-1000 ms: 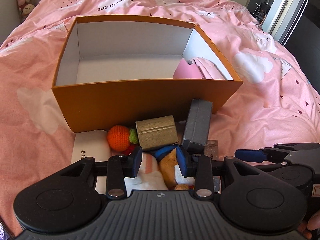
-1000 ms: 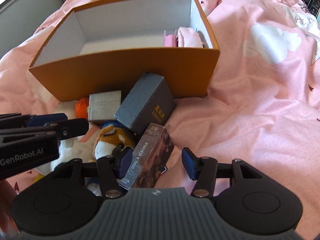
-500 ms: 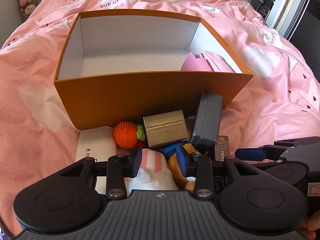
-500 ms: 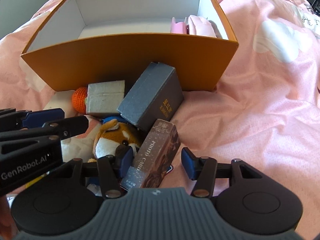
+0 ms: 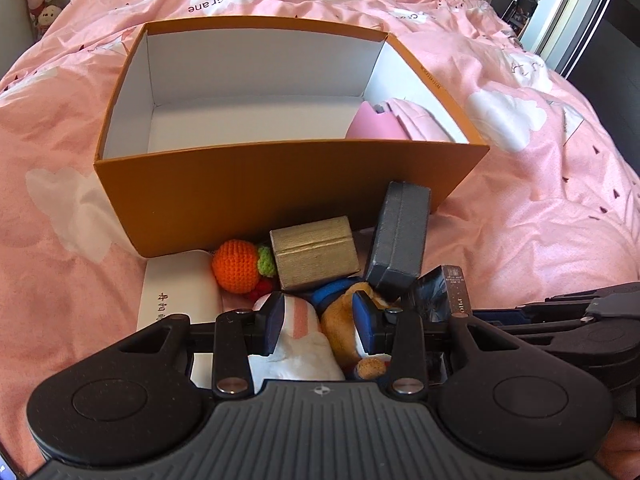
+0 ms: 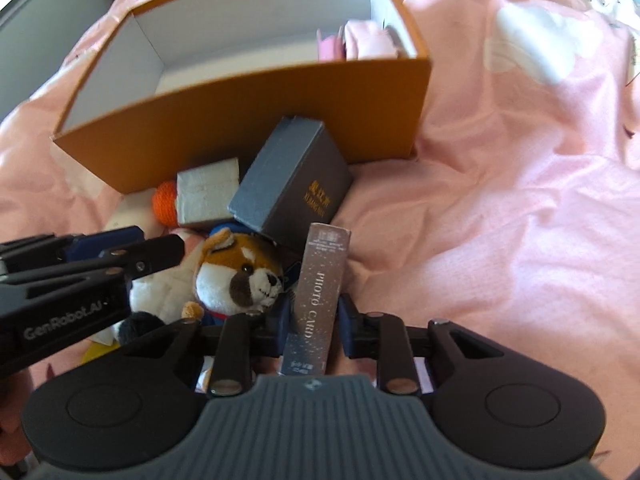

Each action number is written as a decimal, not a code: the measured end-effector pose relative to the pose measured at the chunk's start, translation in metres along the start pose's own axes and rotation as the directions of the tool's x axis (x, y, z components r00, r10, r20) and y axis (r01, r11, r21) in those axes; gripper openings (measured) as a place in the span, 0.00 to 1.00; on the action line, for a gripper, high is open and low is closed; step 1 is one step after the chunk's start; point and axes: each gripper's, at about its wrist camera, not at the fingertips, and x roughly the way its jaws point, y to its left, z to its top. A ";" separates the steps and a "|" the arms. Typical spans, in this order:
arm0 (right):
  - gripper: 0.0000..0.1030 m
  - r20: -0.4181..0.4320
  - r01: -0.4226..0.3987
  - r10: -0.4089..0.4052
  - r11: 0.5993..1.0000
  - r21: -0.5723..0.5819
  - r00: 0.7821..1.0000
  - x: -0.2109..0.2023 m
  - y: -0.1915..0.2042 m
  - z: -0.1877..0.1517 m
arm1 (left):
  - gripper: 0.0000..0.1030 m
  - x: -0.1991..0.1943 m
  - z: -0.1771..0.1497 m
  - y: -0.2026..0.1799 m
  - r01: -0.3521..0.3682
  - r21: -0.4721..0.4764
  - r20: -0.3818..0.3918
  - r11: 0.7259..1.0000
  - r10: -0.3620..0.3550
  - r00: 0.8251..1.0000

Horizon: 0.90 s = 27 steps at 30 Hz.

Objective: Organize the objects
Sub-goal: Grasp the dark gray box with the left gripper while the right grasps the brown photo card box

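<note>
An open orange box (image 5: 280, 184) (image 6: 256, 120) sits on the pink bed with pink items (image 5: 396, 124) in its right end. In front lie a crocheted orange toy (image 5: 236, 266), a gold box (image 5: 314, 252), a grey box (image 5: 400, 240) (image 6: 292, 184), a brown dog plush (image 6: 240, 276) and a white plush (image 5: 296, 344). My left gripper (image 5: 320, 322) is open over the white plush and the dog plush. My right gripper (image 6: 314, 320) is shut on a brown photo card box (image 6: 320, 292) and holds it tilted up.
A white flat box (image 5: 176, 300) lies under the toys at the left. The pink duvet (image 6: 520, 200) spreads to the right of the pile. Stuffed toys (image 5: 40, 0) sit at the far left corner of the room.
My right gripper has closed on the photo card box and lifted its far end. My left gripper has edged forward over the plush toys and stays open.
</note>
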 end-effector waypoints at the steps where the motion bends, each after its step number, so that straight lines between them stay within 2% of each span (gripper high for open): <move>1: 0.25 0.014 0.002 -0.002 1.000 0.000 1.000 -0.006 -0.002 -0.001 | 0.41 -0.001 0.001 0.001 0.018 -0.003 0.004 1.000 -0.018 1.000; 6: 0.24 0.086 0.030 -0.031 0.999 0.019 0.996 -0.029 -0.012 0.007 | 0.41 -0.004 0.010 0.003 0.103 -0.003 0.015 0.995 -0.103 0.995; 12: 0.23 0.164 0.063 -0.070 0.997 0.046 0.984 -0.038 -0.028 0.024 | 0.43 0.001 0.026 -0.019 0.142 0.130 0.015 0.981 -0.145 0.989; 14: 0.23 0.178 0.042 -0.052 0.998 0.057 0.983 -0.037 -0.035 0.032 | 0.49 0.009 0.033 -0.027 0.159 0.165 -0.001 0.973 -0.161 0.987; 17: 0.23 0.191 0.041 -0.049 0.998 0.046 0.980 -0.030 -0.038 0.042 | 0.53 0.023 0.041 -0.035 0.175 0.190 -0.027 0.966 -0.173 0.985; 20: 0.23 0.159 0.049 -0.057 0.997 0.052 0.986 -0.020 -0.046 0.048 | 0.53 0.037 0.046 -0.042 0.172 0.213 -0.050 0.962 -0.165 0.985; 22: 0.24 0.121 0.035 -0.043 0.997 0.071 0.992 -0.010 -0.054 0.051 | 0.53 0.045 0.047 -0.045 0.164 0.213 -0.065 0.963 -0.153 0.986; 27: 0.25 0.088 -0.002 -0.007 0.995 0.100 0.996 0.000 -0.068 0.056 | 0.50 0.056 0.048 -0.051 0.159 0.217 -0.083 0.963 -0.144 0.986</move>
